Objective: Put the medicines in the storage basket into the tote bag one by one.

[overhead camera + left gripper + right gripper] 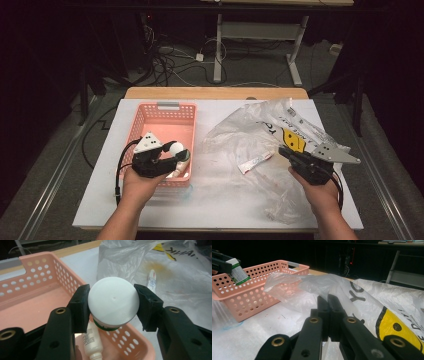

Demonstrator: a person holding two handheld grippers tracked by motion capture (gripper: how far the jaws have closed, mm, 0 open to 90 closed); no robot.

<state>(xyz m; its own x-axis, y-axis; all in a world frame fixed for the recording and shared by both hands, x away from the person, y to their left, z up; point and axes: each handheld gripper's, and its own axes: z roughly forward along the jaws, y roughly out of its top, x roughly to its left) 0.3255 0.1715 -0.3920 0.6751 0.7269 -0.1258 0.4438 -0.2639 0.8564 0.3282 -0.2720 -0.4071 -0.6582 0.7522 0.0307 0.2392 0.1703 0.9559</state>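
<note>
My left gripper hangs over the near right corner of the pink basket, shut on a bottle with a round white cap and a green-edged label. Its jaws press on either side of the cap. Below the bottle, a small white tube lies in the basket. My right gripper is on the crumpled clear plastic bag, and its jaws are pressed together with the thin film pinched at their tips. In the high view that gripper is at the bag's right middle.
A thin white tube with red print lies on the bag; the same tube is seen past the basket's wall. The bag carries a yellow face print. The white table top ends in a wooden strip at the back.
</note>
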